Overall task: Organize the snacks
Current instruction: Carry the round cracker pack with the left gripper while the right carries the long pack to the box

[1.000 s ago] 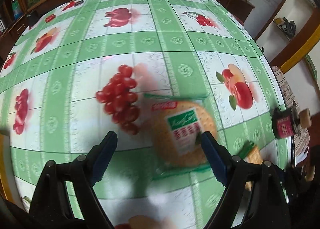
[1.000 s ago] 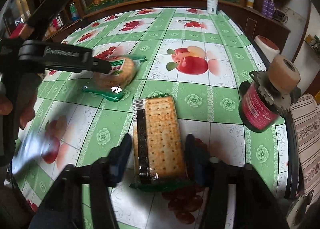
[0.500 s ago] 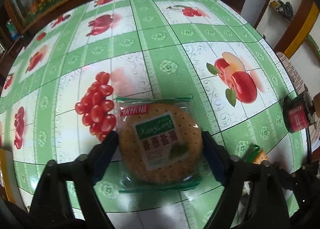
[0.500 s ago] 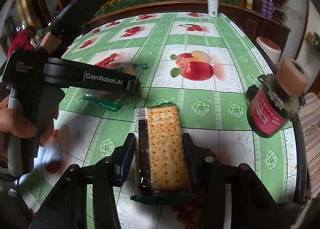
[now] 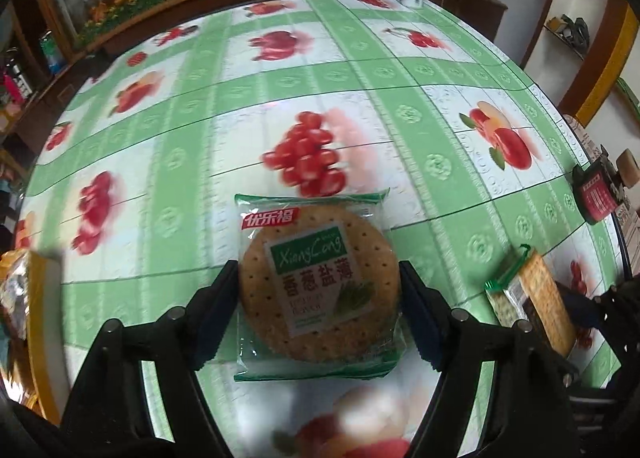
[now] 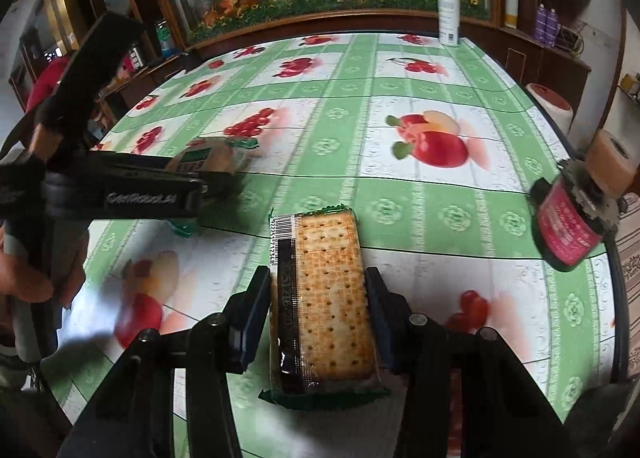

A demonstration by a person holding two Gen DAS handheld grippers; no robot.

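Left wrist view: my left gripper [image 5: 319, 300] is clamped on the round cracker packet [image 5: 318, 284], one finger against each side of the disc, with the packet lifted off the tablecloth [image 5: 400, 97] and held just on my side of the red berry cluster print [image 5: 306, 155].

Right wrist view: my right gripper [image 6: 318, 316] is clamped on the rectangular cracker packet [image 6: 326, 304], fingers on the two long edges, barcode end pointing away from me. It sits well on my side of the same berry cluster [image 6: 250, 123]. The left gripper [image 6: 212, 187] with its round packet [image 6: 208, 155] appears beside that cluster.

Handling, my judgement:
- Both packets look light; weight is no concern.
- Film wrap is glossy, likely slippery, and the sealed end flaps are soft and give no purchase.
- Crackers inside are stiff but brittle; hard squeeze would crack them.
- Best hold is across the cracker body at mid-length, edge to edge, as now, with only enough pressure to stop sliding.
- Round packet offers small contact at the rim; keep it level to avoid it pivoting out.

Destination for the snacks not identifiable. A yellow-edged object [image 5: 38, 298] shows far left of the berry cluster; contents blurred.
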